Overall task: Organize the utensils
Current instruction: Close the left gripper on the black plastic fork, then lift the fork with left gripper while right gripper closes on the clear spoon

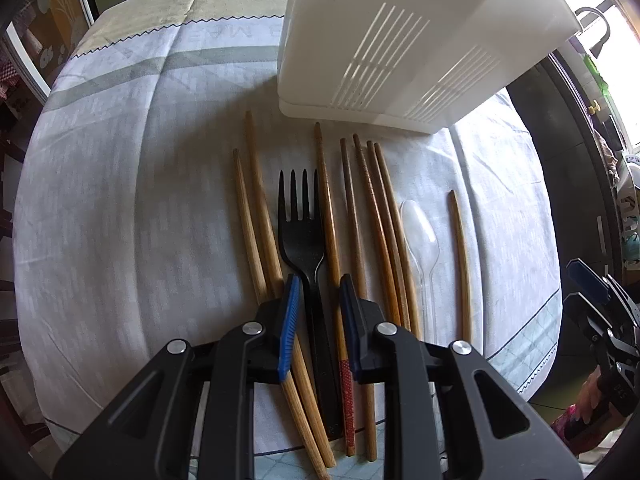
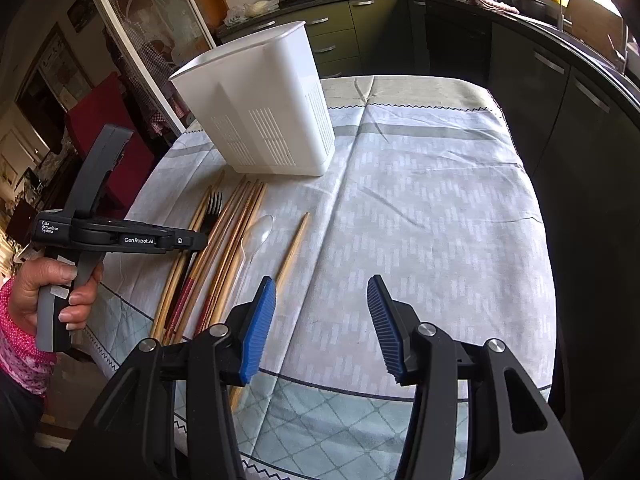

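Note:
A black plastic fork (image 1: 301,236) lies on the tablecloth among several wooden chopsticks (image 1: 376,216), with a clear plastic spoon (image 1: 422,240) and one lone chopstick (image 1: 462,264) to the right. My left gripper (image 1: 319,292) is open, its blue pads either side of the fork's handle, just above it. A white slotted utensil holder (image 1: 400,40) stands behind the row. My right gripper (image 2: 322,292) is open and empty over bare cloth right of the utensils (image 2: 240,216). The holder (image 2: 264,112) and the left gripper body (image 2: 120,236) show in the right wrist view.
The table (image 2: 440,200) has a pale patterned cloth with a checked border near the front edge. Dark kitchen cabinets (image 2: 560,92) run along the right and back. A red chair (image 2: 104,128) stands at the table's left.

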Tool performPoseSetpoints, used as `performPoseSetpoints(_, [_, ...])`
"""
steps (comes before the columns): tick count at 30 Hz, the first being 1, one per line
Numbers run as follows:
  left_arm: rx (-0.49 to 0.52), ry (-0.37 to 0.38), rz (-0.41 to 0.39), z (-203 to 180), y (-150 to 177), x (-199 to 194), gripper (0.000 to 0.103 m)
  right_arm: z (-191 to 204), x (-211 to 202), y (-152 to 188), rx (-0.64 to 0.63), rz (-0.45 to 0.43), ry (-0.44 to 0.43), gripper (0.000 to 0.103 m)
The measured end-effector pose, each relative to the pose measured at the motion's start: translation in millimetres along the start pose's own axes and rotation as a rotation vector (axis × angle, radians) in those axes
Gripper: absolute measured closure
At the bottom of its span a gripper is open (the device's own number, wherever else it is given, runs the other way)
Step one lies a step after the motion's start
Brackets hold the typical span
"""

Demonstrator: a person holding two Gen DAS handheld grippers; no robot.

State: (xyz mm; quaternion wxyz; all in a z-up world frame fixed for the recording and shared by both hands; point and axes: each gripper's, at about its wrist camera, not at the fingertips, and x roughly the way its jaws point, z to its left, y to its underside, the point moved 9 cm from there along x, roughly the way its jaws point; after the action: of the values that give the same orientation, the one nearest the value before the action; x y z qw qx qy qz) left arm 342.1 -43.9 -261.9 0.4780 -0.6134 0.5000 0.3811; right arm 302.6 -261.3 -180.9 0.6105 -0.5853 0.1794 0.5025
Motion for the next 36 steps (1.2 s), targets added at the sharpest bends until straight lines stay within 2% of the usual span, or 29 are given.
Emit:
performPoseSetpoints(12, [0.006, -0.016, -0.008, 17.5, 5.2, -9.5, 0.083, 1.9, 6.2, 2.7, -0.014, 0.016, 0.003, 0.054])
performPoseSetpoints(17, [0.041, -0.074, -0.019, 14.8, 5.1, -7.8, 0.087, 1.8, 6.5, 3.8, -0.018, 0.018, 0.007, 0.054])
performPoseSetpoints(18, [0.053, -0.093, -0.025, 14.1, 4.5, -7.5, 0.091, 2.2, 6.9, 3.8, -0.02, 0.019, 0.009, 0.054])
performPoseSetpoints(20, [0.077, -0.12, -0.04, 8.8, 2.6, -6.7, 0.093, 3.8, 8.3, 3.7, -0.025, 0.023, 0.013, 0.054])
performPoseSetpoints(24, [0.078, -0.102, -0.047, 2.0, -0.9, -6.7, 0.095, 13.8, 16.8, 3.5, -0.052, 0.051, 0.021, 0.055])
performPoseSetpoints(30, [0.092, -0.064, -0.124, -8.7, -6.2, -32.7, 0.095, 39.2, 46.5, -0.6, -0.071, 0.147, -0.017, 0.07])
performPoseSetpoints(32, [0.095, -0.053, -0.162, -10.7, -8.7, -47.2, 0.095, 47.0, 61.2, -2.0, -0.061, 0.185, -0.04, 0.078])
performPoseSetpoints(34, [0.105, -0.043, -0.191, -12.4, -9.4, -60.0, 0.095, 54.3, 77.2, -2.0, -0.047, 0.231, -0.062, 0.079])
performPoseSetpoints(36, [0.112, -0.032, -0.209, -14.6, -9.3, -70.5, 0.095, 60.8, 90.4, -1.7, -0.036, 0.266, -0.076, 0.086])
